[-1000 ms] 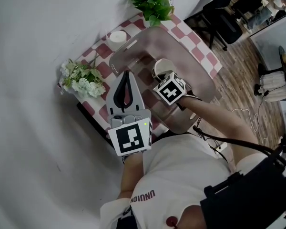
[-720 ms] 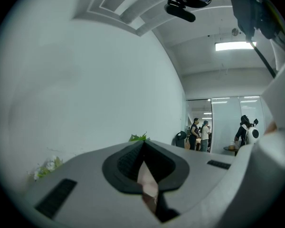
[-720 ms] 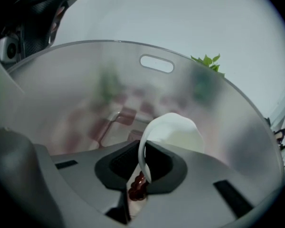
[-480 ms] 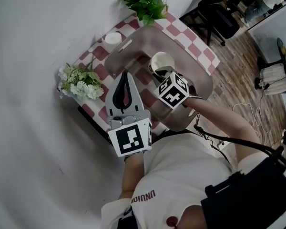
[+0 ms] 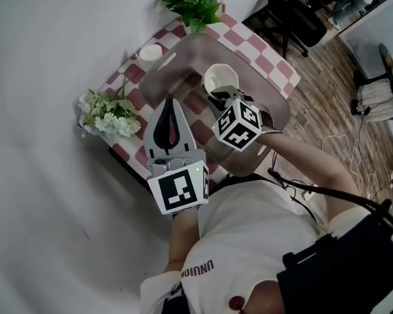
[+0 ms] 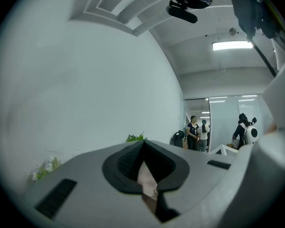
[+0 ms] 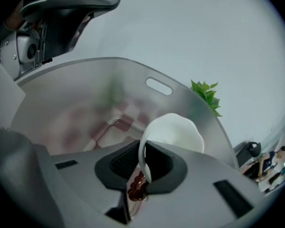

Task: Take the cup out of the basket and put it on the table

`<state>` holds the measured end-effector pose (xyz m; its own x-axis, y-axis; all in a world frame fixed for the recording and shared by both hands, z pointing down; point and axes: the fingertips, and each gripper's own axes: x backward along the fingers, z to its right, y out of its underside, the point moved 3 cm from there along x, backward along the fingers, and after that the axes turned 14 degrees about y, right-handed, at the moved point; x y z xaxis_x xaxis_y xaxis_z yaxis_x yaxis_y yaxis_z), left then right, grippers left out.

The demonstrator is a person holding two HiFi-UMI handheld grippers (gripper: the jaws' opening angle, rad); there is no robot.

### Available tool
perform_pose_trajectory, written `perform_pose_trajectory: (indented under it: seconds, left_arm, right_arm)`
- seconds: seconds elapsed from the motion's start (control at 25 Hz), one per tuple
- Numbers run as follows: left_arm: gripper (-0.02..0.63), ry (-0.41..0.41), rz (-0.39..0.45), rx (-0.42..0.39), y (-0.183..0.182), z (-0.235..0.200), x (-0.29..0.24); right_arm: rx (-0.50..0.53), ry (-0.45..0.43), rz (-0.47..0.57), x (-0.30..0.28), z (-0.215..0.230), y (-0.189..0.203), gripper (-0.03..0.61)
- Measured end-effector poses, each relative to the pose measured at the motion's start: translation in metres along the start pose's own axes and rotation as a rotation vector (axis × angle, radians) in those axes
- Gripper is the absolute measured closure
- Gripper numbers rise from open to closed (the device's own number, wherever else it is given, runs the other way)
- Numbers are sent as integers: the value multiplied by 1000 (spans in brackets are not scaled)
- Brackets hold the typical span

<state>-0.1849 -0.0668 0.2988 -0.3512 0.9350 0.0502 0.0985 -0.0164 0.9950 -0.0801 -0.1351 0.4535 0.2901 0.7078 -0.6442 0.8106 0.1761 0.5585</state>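
Right gripper point(image 7: 142, 167) pinches cup point(image 7: 173, 134) by rim only, over basket point(image 5: 183, 56); a tilt may slip it or clip the wall. Left gripper point(image 5: 169, 107) closed, empty.

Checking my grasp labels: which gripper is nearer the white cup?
Right. The right gripper grips the cup by its rim over the basket; the left gripper hangs shut, apart, at its left.

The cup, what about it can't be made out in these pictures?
Cup base: head view, hidden behind the right gripper; right gripper view, behind its fingers.
Whether it touches the basket floor: hidden likewise.
Brown patch between the fingers: right gripper view, too blurred to identify.
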Motion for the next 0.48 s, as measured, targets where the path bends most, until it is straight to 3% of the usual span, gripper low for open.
perform_pose_trajectory:
  seconds: [0.48]
  left_arm:
    - [603,18,-2,2,0,9,-3]
  right_arm:
    - [7,46,79,24,21,-12,528]
